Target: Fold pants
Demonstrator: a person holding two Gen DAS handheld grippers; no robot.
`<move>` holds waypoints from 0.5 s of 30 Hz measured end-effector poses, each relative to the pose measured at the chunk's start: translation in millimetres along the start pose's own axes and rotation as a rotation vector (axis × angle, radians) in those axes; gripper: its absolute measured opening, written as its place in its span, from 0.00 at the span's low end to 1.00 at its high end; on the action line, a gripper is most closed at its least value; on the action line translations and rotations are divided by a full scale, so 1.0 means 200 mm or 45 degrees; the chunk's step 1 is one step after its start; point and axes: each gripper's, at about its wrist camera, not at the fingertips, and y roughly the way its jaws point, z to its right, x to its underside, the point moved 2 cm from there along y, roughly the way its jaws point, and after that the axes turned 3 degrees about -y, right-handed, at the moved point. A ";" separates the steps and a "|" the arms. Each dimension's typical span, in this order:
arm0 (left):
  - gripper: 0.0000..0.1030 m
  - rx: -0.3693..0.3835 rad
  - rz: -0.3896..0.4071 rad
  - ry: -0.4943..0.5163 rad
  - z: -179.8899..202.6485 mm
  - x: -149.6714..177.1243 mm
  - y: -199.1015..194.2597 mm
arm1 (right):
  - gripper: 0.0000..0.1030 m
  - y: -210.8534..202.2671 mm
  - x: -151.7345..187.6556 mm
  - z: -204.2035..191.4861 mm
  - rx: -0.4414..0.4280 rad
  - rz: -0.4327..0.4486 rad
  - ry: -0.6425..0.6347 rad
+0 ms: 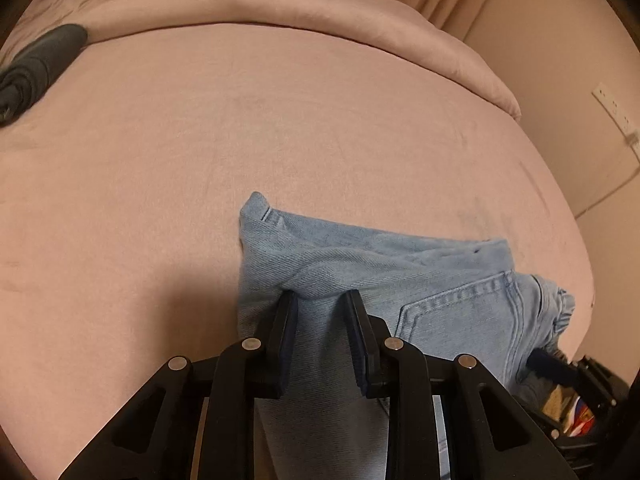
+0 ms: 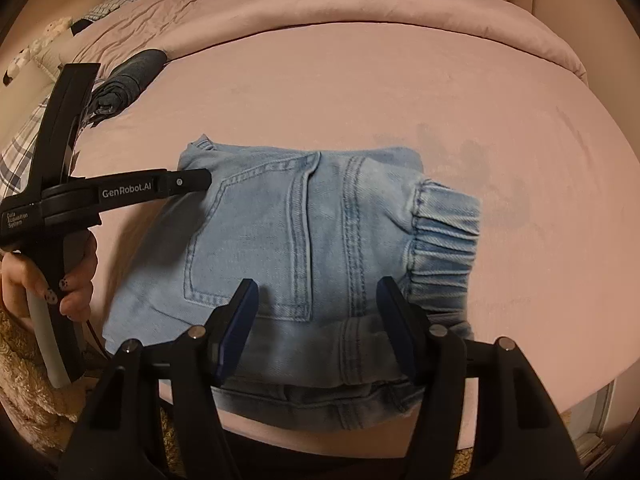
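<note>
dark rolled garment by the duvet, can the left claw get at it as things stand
Probably not right now. The left claw is shut on a fold of the jeans, so it is busy. The rolled garment lies apart across bare sheet with nothing between, so the way looks free once the claw lets go.

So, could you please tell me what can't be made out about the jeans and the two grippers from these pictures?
- Lower legs of the jeans: folded underneath in the right wrist view; the fold count can't be read.
- Left gripper: denim bunches between its fingers; the right wrist view shows only its side.
- Right gripper: stands open; the fingers hide whether they touch the denim.
- Dark garment: blurred at the left wrist view's edge.
</note>
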 end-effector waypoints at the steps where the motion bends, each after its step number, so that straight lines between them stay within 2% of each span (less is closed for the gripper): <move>1: 0.27 0.004 -0.002 -0.005 0.00 -0.01 0.01 | 0.59 0.00 0.00 -0.01 0.002 -0.001 0.000; 5: 0.27 0.017 -0.014 -0.024 -0.05 -0.03 0.02 | 0.59 0.01 0.01 -0.01 0.003 0.000 0.003; 8: 0.27 -0.009 -0.011 0.002 -0.05 -0.01 -0.01 | 0.59 0.02 0.02 -0.02 0.001 0.007 0.004; 11: 0.27 -0.038 -0.004 0.033 -0.04 0.04 -0.02 | 0.59 0.01 0.03 -0.01 -0.003 0.011 0.014; 15: 0.27 -0.025 -0.012 0.016 -0.07 0.13 -0.07 | 0.59 0.01 0.03 -0.01 -0.004 0.011 0.015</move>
